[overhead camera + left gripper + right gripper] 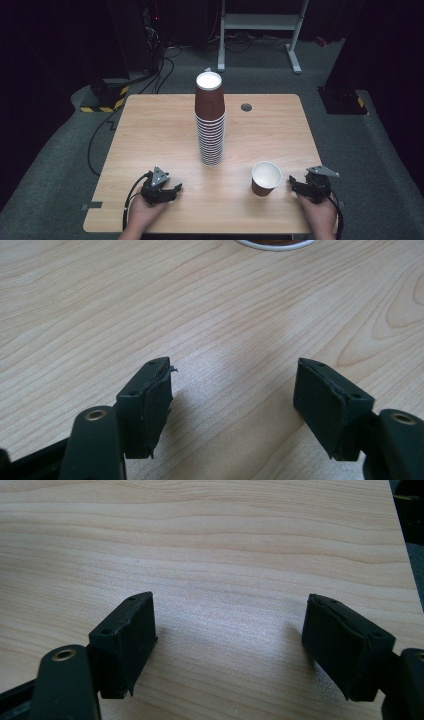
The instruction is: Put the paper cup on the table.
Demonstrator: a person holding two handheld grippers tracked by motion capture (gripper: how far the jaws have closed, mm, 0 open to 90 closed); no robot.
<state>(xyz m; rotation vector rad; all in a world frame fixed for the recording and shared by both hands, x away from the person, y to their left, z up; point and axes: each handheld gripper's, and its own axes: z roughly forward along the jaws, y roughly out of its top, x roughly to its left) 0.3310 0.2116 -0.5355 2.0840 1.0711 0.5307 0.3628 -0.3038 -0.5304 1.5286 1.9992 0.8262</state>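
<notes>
Left gripper (175,189): you held it low over the near-left part of the table, jaws spread, nothing btw them. In the left gripper view (232,385) there was bare wood btw the two pads.
Left pads (147,405): both black, apart from each other; the edge of one looked a bit torn.
Right gripper (292,182): you held it at the near-right part of the table, jaws spread, nothing btw them. In the right gripper view (227,635) there was bare wood grain btw the pads too.
Single cup (265,178): brown outside, white inside, upright w/ mouth up, on the table just beside the right gripper, on its left side in the high view. I could not tell if the jaw tip touched the cup wall.
Same cup, left gripper view: a piece of its round rim (275,244) was at the top edge, well apart from the left pads.
Cup stack (210,122): tall pile of brown cups, standing around the table centre, far from both grippers, behind the single cup and to its left.
Table (160,135): light wood top, w/ a small dark round hole (246,107) near the far edge.
Hands: your left hand (145,212) and right hand (317,212) came in from the bottom edge, each around its gripper.
</notes>
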